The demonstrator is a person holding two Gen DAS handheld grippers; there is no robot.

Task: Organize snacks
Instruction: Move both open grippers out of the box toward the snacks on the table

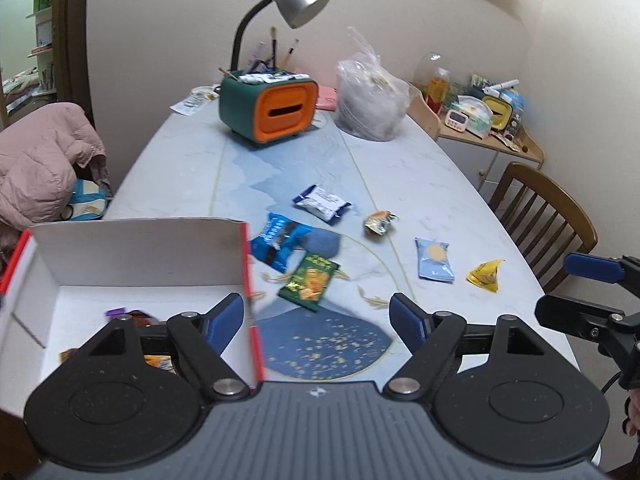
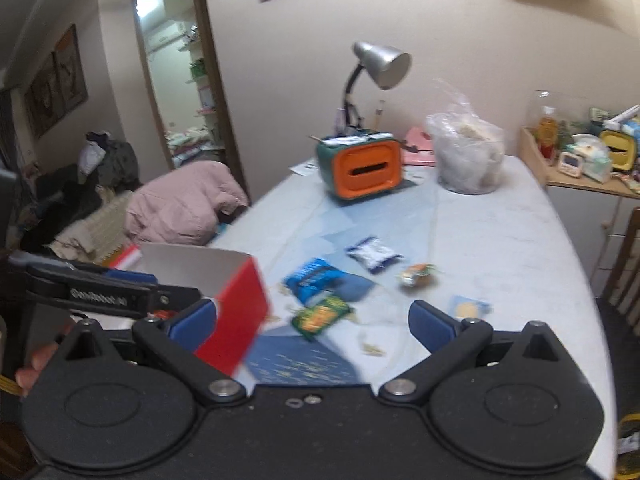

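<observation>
A pale marbled tabletop carries a blue mountain pattern and a dark blue disc speckled with gold near its front edge. At the front left corner stands a box, white inside, red outside. Loose packets: one green with orange snacks printed, one bright blue with white lettering, one navy and white, one light blue with a yellow circle, one yellow. Toward the far edge sits a dark green organizer with an orange face, under a silver lamp. Each tool has black arms and blue pads.
</observation>
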